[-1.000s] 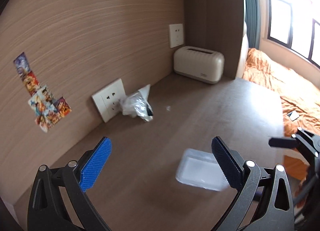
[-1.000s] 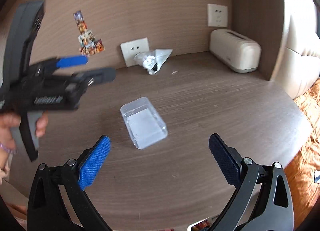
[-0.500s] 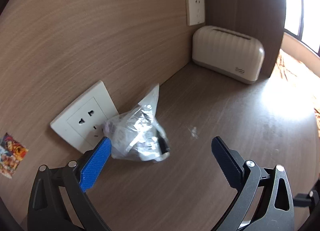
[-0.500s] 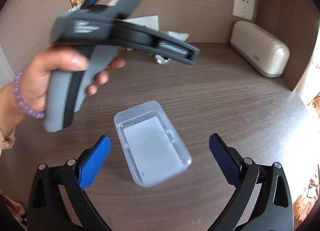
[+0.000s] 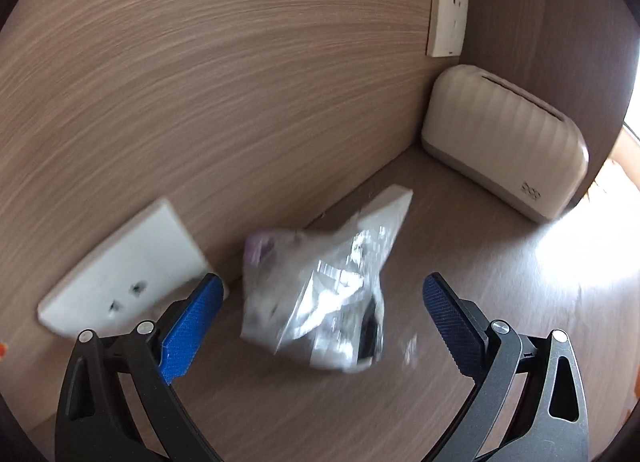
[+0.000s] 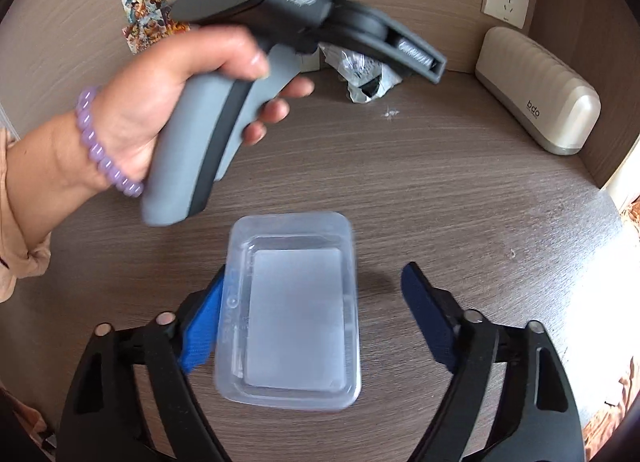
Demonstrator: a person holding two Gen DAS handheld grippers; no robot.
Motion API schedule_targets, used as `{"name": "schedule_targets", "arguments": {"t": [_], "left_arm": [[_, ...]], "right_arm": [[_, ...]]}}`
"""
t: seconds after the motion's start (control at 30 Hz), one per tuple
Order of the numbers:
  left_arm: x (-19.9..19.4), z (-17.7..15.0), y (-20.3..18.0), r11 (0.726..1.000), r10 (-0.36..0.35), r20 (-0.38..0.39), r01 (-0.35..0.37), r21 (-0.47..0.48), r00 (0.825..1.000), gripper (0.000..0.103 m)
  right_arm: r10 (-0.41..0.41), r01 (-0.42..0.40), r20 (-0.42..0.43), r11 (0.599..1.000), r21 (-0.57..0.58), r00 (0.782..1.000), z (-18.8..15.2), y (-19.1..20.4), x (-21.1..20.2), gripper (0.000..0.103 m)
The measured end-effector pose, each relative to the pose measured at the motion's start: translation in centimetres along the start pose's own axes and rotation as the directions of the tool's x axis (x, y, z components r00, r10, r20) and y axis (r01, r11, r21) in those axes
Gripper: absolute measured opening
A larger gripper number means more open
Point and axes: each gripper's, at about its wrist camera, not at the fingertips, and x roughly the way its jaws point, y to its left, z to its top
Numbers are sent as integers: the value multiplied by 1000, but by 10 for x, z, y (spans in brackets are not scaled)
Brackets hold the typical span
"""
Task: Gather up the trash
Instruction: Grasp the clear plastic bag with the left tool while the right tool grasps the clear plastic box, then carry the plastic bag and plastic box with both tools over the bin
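A crumpled clear plastic bag (image 5: 320, 294) lies on the brown table against the wooden wall. My left gripper (image 5: 316, 326) is open, its blue pads on either side of the bag, close to it. The bag also shows in the right wrist view (image 6: 362, 70), partly hidden behind the left gripper's grey body (image 6: 280, 22). A clear plastic tray (image 6: 290, 310) lies on the table between the blue pads of my right gripper (image 6: 316, 322), which is open; the left pad is beside the tray's left wall.
A cream ribbed box (image 5: 504, 146) stands in the back right corner, also in the right wrist view (image 6: 536, 90). White wall sockets (image 5: 124, 266) sit beside the bag. A small white scrap (image 6: 390, 113) lies on the table. Stickers (image 6: 148, 10) are on the wall.
My left gripper has moved forward to the bag, which now lies between its pads. My right gripper has moved down and forward over the clear tray.
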Motion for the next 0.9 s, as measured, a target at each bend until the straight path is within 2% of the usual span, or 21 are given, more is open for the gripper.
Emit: {"name": "schedule_targets", "arguments": {"t": [0.07, 0.1, 0.2, 0.3, 0.43, 0.57, 0.9], "left_arm": [[11, 7, -3, 1000, 1, -21, -1, 5, 1000, 71], [16, 9, -5, 1000, 6, -27, -5, 14, 1000, 66], [24, 13, -9, 999, 12, -31, -10, 46, 999, 61], [22, 14, -13, 998, -21, -32, 23, 66, 999, 56], [0, 11, -17, 995, -57, -12, 57, 80, 998, 56], [-50, -2, -27, 992, -61, 37, 56, 116, 997, 56], [-161, -48, -77, 978, -66, 126, 38, 207, 990, 56]], "right_arm": [[-6, 6, 1, 1000, -14, 1000, 3, 1, 2, 64], [-5, 5, -1, 1000, -12, 1000, 5, 0, 3, 61], [-15, 15, 0, 1000, 4, 1000, 9, -4, 5, 59], [-18, 17, 27, 999, 40, 999, 10, -10, -7, 59], [-34, 28, 57, 994, 103, 998, 8, -25, -30, 59], [-71, 54, 99, 985, 167, 993, -3, -41, -64, 59], [-217, 161, 173, 944, 289, 961, -59, -75, -154, 59]]}}
